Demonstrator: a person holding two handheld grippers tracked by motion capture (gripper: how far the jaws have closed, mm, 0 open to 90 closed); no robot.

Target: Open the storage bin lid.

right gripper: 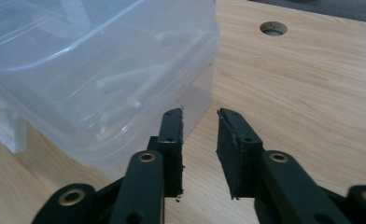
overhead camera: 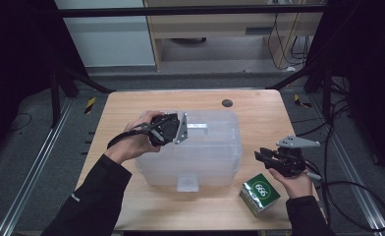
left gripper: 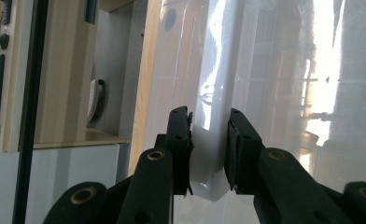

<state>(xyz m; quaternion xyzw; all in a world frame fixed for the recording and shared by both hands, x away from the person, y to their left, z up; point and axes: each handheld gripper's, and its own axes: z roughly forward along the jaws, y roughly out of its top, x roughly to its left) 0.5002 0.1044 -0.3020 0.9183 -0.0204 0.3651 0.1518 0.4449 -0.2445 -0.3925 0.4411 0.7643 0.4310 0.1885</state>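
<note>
Clear plastic storage box (overhead camera: 190,147) sits lid-on at the centre of the wooden table (overhead camera: 259,105), its front latch (overhead camera: 187,184) facing my side. I have the left gripper (overhead camera: 179,129) at the box's left rear, above the lid. In the left gripper view the two black jaws bracket a white, rounded raised strip (left gripper: 211,154) of the box, the pads touching it on both sides. The right gripper (overhead camera: 260,154) hovers just beside the box's right end, apart from it. In the right gripper view its jaws stand a little spread with bare tabletop between them; nothing is held. A green-topped carton (overhead camera: 260,193) lies on the table below the right hand (overhead camera: 294,181).
</note>
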